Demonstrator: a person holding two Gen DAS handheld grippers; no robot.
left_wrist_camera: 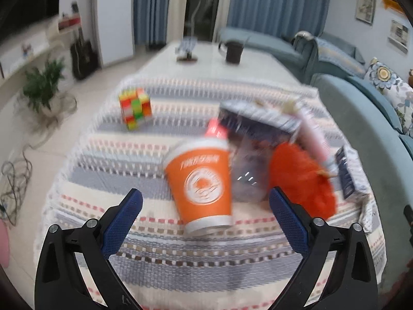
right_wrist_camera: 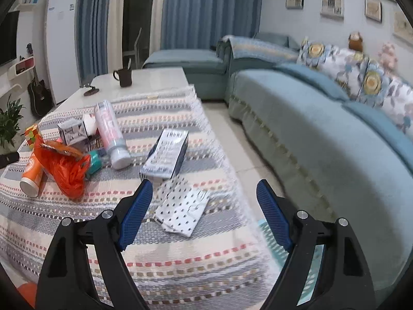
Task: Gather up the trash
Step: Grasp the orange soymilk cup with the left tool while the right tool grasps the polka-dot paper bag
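In the left wrist view an orange paper cup (left_wrist_camera: 204,183) lies tipped on the striped tablecloth (left_wrist_camera: 155,245), just ahead of my open, empty left gripper (left_wrist_camera: 205,201). Behind it sit a dark wrapper (left_wrist_camera: 247,155), an orange plastic bag (left_wrist_camera: 302,178) and a pink tube (left_wrist_camera: 313,134). In the right wrist view my right gripper (right_wrist_camera: 204,191) is open and empty above a white dotted wrapper (right_wrist_camera: 180,209). A blue-and-white box (right_wrist_camera: 166,155) lies beyond it. The orange cup (right_wrist_camera: 32,175), orange bag (right_wrist_camera: 62,165) and pink tube (right_wrist_camera: 111,134) lie to the left.
A colourful puzzle cube (left_wrist_camera: 135,108) stands on the cloth at the back left. A dark mug (right_wrist_camera: 124,77) and a small stand (left_wrist_camera: 187,51) sit at the table's far end. A blue sofa (right_wrist_camera: 322,134) runs along the right. A teal basket (right_wrist_camera: 273,235) shows on the floor below the table's edge.
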